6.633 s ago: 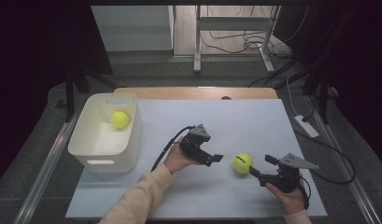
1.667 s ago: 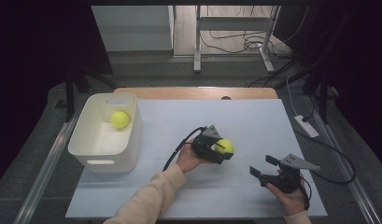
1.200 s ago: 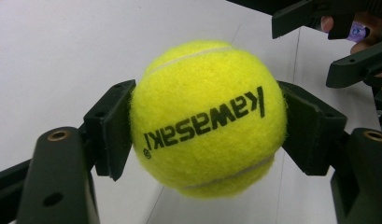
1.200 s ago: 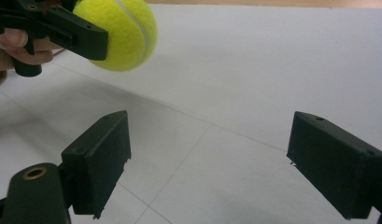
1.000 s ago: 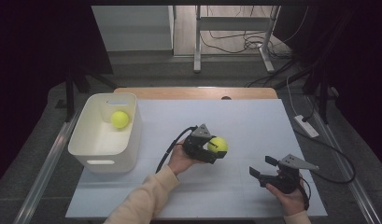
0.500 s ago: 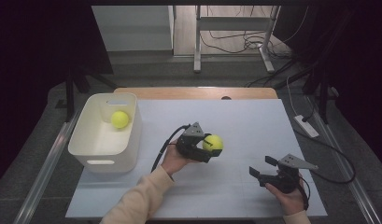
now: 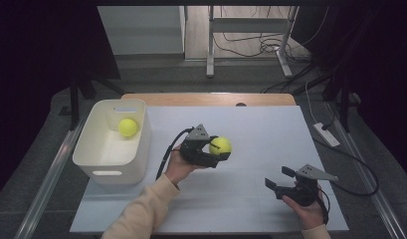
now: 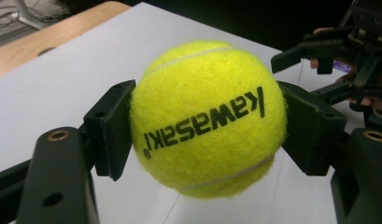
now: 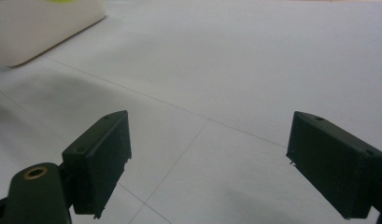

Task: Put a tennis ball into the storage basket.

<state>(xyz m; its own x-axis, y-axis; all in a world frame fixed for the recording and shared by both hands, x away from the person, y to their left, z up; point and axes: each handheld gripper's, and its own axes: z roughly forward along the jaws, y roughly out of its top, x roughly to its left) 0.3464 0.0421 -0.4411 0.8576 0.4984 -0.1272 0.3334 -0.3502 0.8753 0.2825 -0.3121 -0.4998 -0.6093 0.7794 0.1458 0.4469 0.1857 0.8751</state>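
We hold the tennis ball (image 8: 208, 119) clamped in the left gripper (image 7: 217, 151); a loosened squeeze drops it short of the bin (image 7: 141, 144); right gripper (image 7: 277, 178) fingers stand apart.

White bin (image 7: 99, 162) on left of bench (image 7: 270, 124), w/ a 2nd yellow ball (image 7: 127, 127) inside near its far wall. White sheet (image 7: 260, 199) covers bench; wood edge at far side. Power strip (image 7: 326, 134) on floor at right, cables (image 7: 251, 47) beyond bench.
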